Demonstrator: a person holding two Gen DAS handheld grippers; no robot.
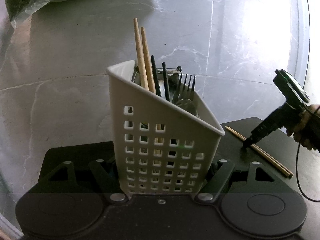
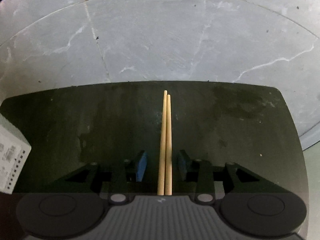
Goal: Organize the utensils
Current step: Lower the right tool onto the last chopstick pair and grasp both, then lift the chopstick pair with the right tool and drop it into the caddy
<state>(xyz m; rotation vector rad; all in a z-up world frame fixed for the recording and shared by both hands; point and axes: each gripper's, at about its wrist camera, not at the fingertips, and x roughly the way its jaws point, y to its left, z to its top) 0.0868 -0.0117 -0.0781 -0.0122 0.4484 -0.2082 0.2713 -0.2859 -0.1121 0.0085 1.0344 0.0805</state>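
Now my right gripper point(image 2: 163, 166) stands open around the two pale wooden chopsticks point(image 2: 165, 140) lying on the black mat point(image 2: 60, 120); closing unevenly could scatter them. At nine o'clock, my left gripper point(image 1: 163, 172) clamps the white perforated plastic holder point(image 1: 158, 140).

- No text, brand, number or sign can be read in either view.
- The only printed surface is a white label point(image 2: 10, 156) at the far left edge of the right wrist view, well to the left of the left finger — it carries grey blurred marks and a row of small dark squares, all too smeared to make out.
- The white utensil basket point(image 1: 160, 140) between the left gripper's fingers bears no lettering.
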